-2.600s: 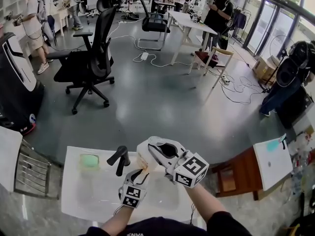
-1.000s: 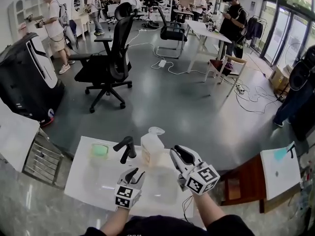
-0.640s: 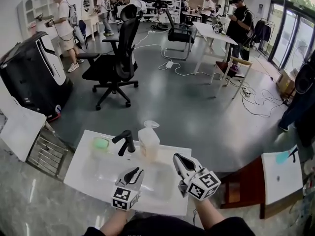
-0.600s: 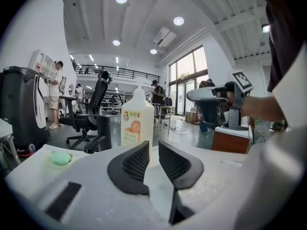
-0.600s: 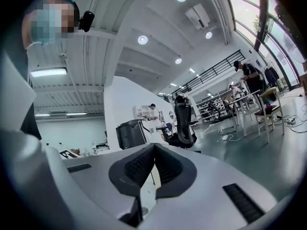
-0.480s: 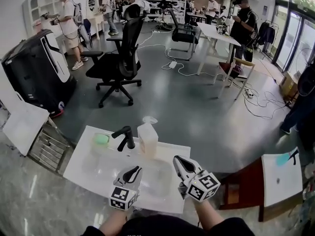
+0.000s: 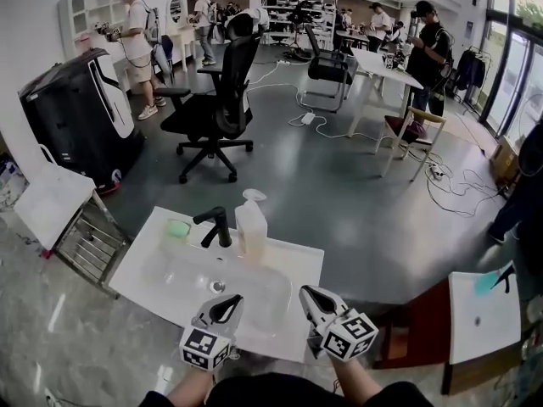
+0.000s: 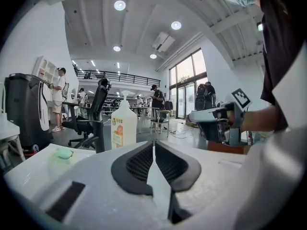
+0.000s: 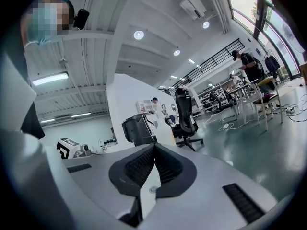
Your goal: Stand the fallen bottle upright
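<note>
Left gripper (image 8: 153,143): jaws closing till tips meet, nothing between. Right gripper (image 9: 153,146): jaws shut tight, holds nothing. Both hang over near edge of sink (image 7: 284,259), touch nothing. Bottle (image 7: 251,227) stands upright far ahead of left gripper, across basin, just beside black tap (image 7: 216,225). Green soap (image 7: 177,227) left of tap. Nothing in way.

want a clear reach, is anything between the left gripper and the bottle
Nothing visible: only the open sink basin lies between the left gripper and the upright bottle. The black faucet stands just left of the bottle, off that line.
</note>
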{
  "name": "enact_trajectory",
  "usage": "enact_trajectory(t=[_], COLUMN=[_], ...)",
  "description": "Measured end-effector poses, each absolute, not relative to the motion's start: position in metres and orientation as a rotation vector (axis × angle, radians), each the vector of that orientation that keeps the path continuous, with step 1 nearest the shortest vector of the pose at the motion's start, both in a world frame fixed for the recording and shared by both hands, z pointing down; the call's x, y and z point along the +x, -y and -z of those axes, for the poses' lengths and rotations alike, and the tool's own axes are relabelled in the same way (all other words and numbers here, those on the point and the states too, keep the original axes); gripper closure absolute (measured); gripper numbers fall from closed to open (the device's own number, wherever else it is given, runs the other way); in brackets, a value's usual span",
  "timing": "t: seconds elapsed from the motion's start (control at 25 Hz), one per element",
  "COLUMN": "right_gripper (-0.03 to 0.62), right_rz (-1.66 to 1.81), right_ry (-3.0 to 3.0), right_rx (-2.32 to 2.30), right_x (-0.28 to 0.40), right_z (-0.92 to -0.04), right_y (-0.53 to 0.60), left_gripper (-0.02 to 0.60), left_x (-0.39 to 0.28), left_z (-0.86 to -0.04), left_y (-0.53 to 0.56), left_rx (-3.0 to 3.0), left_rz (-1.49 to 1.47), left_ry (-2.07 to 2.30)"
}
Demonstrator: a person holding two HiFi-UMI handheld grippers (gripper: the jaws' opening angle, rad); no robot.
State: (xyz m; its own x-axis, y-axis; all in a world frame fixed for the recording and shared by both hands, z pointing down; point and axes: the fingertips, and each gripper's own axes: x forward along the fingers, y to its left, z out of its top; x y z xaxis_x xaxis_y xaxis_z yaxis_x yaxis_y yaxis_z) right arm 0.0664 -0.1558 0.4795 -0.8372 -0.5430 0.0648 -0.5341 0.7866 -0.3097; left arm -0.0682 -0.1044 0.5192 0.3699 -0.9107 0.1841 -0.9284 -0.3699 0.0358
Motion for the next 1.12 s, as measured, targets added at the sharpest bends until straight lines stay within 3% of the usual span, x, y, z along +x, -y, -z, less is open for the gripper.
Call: enact_trajectory(t=[1.12], right_gripper=[0.589], right_rz=[0.617], right_ry=[-3.065], right_rx=[-0.823], right_x=[0.074], right_z=[-0.524], right_y=[0.084], left_gripper=[0.557], left_x=[-0.029], left_z=[-0.52], left_y=[0.049], left_rx=[2.497], left_rz=[-0.211], left_ry=[1.64])
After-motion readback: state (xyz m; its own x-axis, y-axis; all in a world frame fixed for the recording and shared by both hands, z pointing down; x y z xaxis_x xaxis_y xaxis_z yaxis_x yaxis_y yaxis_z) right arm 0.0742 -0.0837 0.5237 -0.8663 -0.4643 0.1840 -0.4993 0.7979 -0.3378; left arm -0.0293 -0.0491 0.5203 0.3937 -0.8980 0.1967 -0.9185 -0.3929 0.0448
